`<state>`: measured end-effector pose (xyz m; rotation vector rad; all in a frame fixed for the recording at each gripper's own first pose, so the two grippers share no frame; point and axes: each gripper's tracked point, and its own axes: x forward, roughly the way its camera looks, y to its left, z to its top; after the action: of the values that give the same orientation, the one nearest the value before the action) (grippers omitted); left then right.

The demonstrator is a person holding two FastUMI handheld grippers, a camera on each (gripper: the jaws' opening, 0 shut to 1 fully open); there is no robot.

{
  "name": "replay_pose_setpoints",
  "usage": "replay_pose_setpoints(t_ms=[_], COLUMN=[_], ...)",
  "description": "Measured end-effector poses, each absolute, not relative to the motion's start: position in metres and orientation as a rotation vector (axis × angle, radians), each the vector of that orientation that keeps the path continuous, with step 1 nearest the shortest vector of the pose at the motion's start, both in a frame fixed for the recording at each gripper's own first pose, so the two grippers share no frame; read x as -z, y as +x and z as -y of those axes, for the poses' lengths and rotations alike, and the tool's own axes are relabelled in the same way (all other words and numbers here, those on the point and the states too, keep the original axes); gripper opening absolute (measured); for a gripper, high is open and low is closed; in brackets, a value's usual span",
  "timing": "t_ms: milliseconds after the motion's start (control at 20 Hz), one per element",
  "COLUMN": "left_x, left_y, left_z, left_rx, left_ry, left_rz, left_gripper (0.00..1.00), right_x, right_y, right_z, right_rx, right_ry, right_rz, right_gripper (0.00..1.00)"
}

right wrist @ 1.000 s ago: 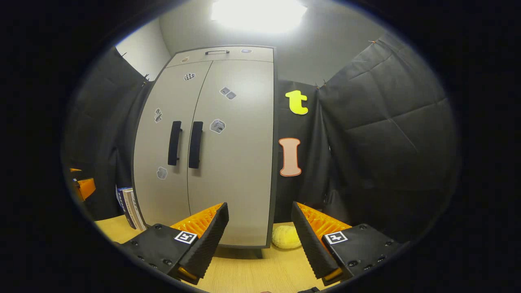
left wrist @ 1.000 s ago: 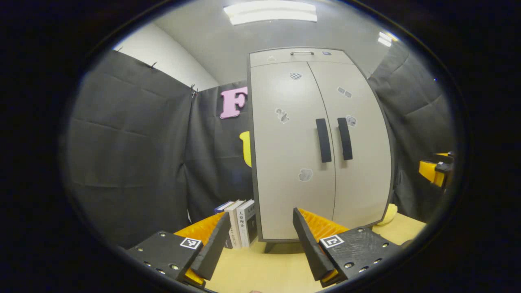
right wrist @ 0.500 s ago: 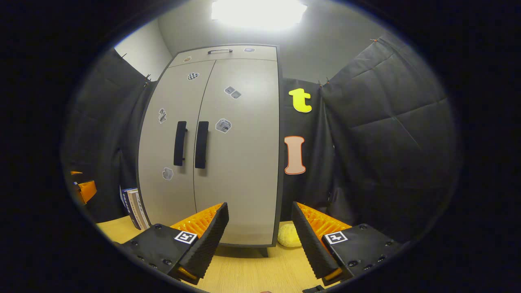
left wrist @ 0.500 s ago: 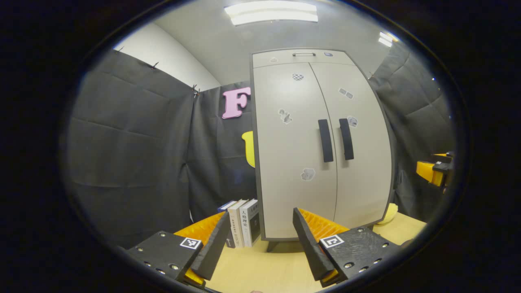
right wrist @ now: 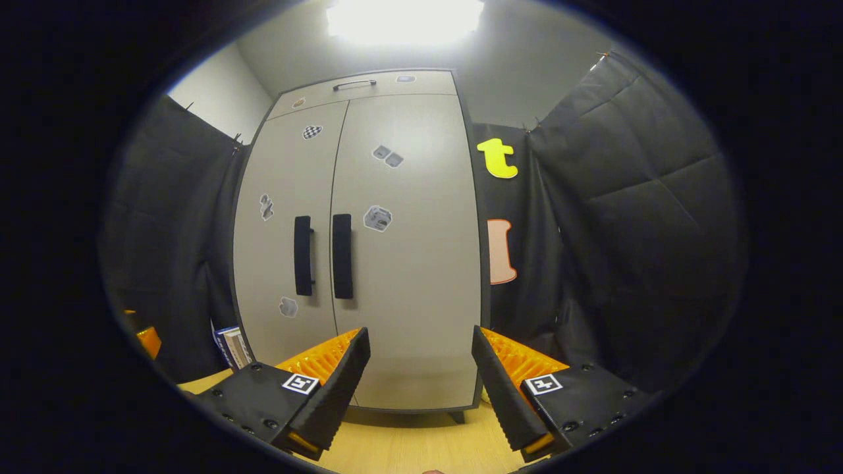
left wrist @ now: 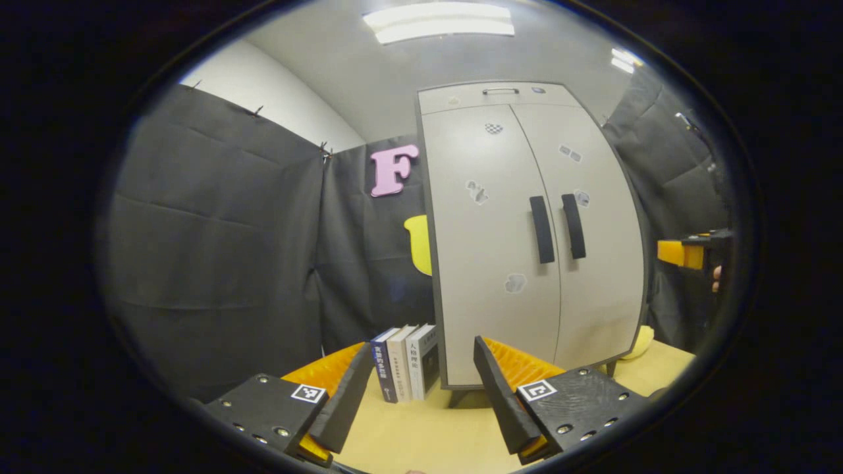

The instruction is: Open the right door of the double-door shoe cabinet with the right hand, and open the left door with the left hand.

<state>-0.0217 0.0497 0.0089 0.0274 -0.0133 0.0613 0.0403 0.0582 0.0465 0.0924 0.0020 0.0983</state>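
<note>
A tall grey double-door shoe cabinet (left wrist: 487,263) (right wrist: 408,276) stands on a wooden table, both doors closed. Two dark vertical handles sit side by side at the middle seam: the left door's handle (left wrist: 542,230) (right wrist: 303,255) and the right door's handle (left wrist: 573,226) (right wrist: 342,256). My left gripper (left wrist: 418,388) is open, well short of the cabinet and off to its left. My right gripper (right wrist: 421,385) is open too, in front of the right door, below and to the right of the handles. The right gripper (left wrist: 688,253) also shows at the far right edge of the left gripper view.
Three books (left wrist: 405,370) stand upright against the cabinet's left side; their edge (right wrist: 230,345) shows in the right gripper view. A yellow soft object (left wrist: 637,342) lies by the cabinet's right foot. Black cloth walls close in on both sides. The wooden tabletop (left wrist: 421,438) lies below.
The cabinet has drifted right in both views and grown larger in the right gripper view, as the right gripper moved closer. Both grippers stay open; the doors stay closed.
</note>
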Motion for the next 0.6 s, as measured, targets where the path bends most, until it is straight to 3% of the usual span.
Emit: replay_pose_setpoints(t_ms=[600], left_x=[-0.004], left_y=[-0.030], left_z=[-0.100], left_rx=[-0.143], left_ry=[0.054], left_rz=[-0.001], left_gripper=[0.90], right_x=[-0.101], right_y=[0.111], right_z=[-0.140], right_rx=[-0.204], right_ry=[0.052], right_rz=[0.052], right_gripper=[0.96])
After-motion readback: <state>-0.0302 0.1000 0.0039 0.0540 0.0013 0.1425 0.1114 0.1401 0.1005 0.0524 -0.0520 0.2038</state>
